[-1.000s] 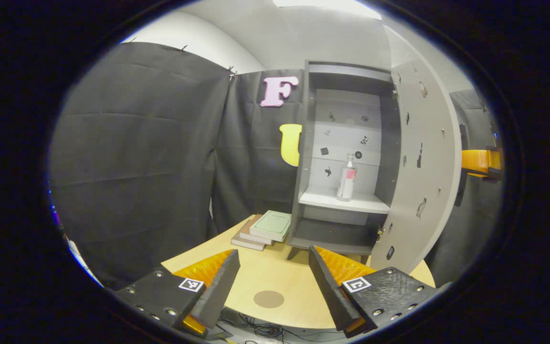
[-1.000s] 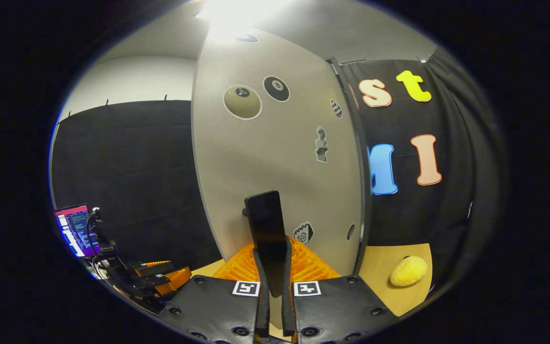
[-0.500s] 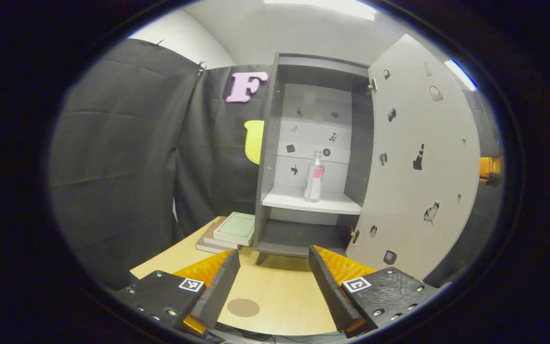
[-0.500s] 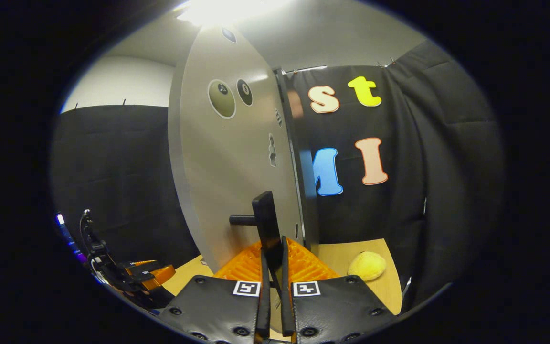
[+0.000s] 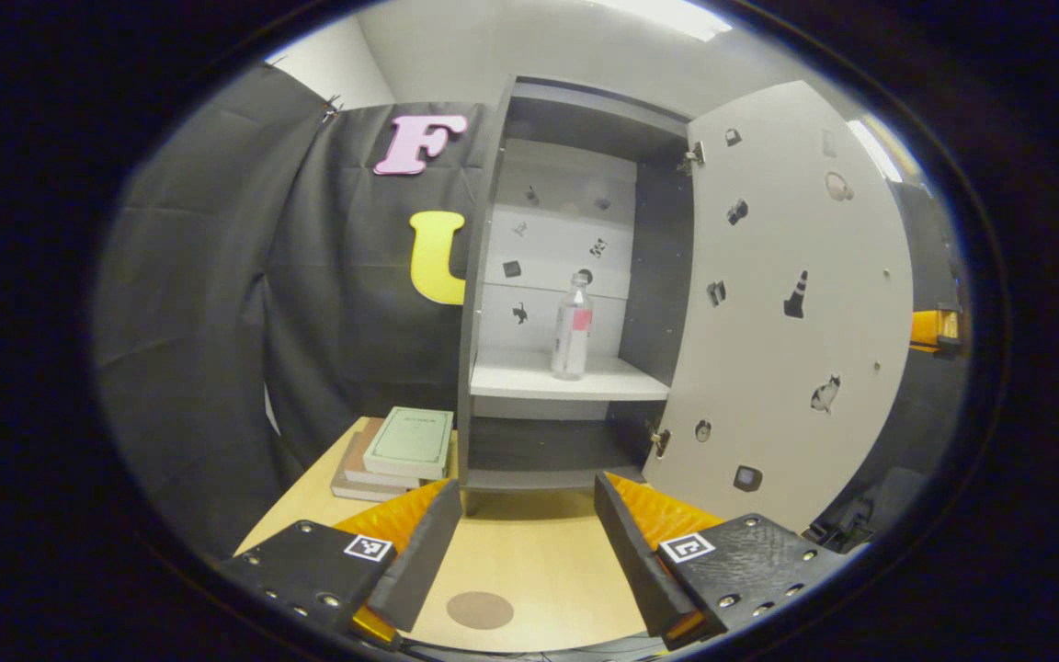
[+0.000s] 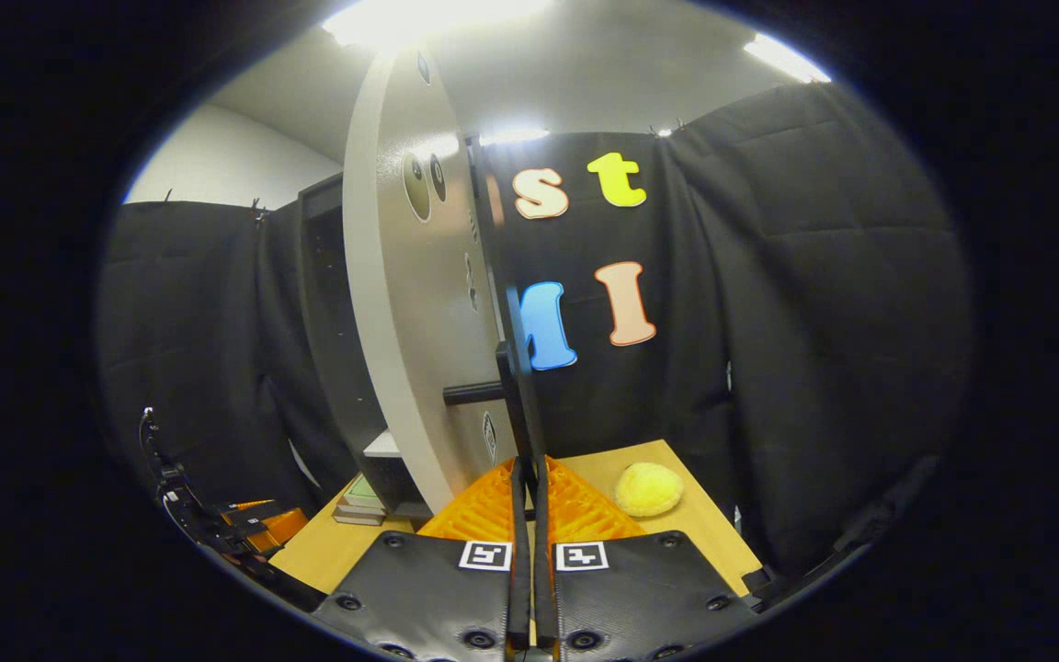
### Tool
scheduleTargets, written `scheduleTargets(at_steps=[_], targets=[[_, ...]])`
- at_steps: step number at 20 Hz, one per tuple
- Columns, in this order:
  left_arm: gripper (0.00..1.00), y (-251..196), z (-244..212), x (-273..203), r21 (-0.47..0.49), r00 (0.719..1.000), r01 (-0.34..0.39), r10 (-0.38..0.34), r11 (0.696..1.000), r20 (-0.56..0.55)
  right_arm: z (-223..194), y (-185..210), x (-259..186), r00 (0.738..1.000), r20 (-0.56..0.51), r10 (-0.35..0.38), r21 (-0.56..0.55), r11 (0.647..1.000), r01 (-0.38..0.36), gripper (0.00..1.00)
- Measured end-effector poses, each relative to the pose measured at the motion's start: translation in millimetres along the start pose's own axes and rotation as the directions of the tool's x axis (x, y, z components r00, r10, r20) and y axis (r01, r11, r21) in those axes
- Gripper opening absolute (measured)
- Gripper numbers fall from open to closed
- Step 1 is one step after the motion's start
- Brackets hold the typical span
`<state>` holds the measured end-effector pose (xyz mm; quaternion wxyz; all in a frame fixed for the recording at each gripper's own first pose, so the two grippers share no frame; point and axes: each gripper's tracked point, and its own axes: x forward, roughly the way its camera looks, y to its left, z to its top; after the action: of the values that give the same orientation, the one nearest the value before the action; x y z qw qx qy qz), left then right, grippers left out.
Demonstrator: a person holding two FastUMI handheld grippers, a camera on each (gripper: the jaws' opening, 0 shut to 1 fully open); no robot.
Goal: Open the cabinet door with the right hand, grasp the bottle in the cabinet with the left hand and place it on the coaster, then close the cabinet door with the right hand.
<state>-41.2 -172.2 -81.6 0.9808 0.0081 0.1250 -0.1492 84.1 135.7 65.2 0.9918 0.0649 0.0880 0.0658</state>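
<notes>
Left gripper view: left gripper [image 5: 520,542] at bottom centre, jaws spread wide, nothing between them. Cabinet [image 5: 566,276] stands centre frame, its door [image 5: 796,303] swung out to the right, stickers on the inner face. Bottle [image 5: 572,326] upright on the white shelf [image 5: 566,379], centre frame: clear plastic, pink label band, pale cap. Round brown coaster [image 5: 480,610] on the wooden table [image 5: 539,561], bottom centre, between the fingers. Stack of books [image 5: 396,450] lower left, beside the cabinet base.

Right gripper view: right gripper [image 6: 526,552] bottom centre, clamped on the dark door handle [image 6: 516,405]. Door seen nearly edge-on, centre left. Yellow plush ball [image 6: 648,488] on the table, lower right of centre. Left gripper also at lower left.
</notes>
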Motion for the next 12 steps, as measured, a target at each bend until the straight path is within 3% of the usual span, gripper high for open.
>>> scheduleTargets(at_steps=[3, 5, 8, 11, 12], targets=[[0.89, 25, 6, 12, -0.011, 0.999, 0.053, -0.053, 0.999, 0.004, -13, 0, -20, 0.998, -0.028, -0.064, -0.058, 0.996, 0.062, 0.04], [0.89, 39, 7, 20, -0.019, 0.996, 0.091, -0.091, 0.996, 0.001, -17, -12, -40, 0.989, -0.010, -0.150, -0.087, 0.985, 0.148, 0.04], [0.90, 56, 17, 35, 0.006, 0.994, 0.112, -0.112, 0.994, 0.003, -15, -24, -56, 0.970, 0.019, -0.243, -0.025, 0.970, 0.243, 0.00], [0.89, 55, 36, 54, 0.015, 0.990, 0.141, -0.141, 0.990, 0.024, -12, -42, -70, 0.952, 0.030, -0.304, 0.002, 0.953, 0.304, 0.13], [0.87, 50, 45, 63, 0.007, 0.987, 0.155, -0.155, 0.988, 0.031, -7, -51, -69, 0.946, 0.037, -0.321, -0.001, 0.947, 0.322, 0.23]])
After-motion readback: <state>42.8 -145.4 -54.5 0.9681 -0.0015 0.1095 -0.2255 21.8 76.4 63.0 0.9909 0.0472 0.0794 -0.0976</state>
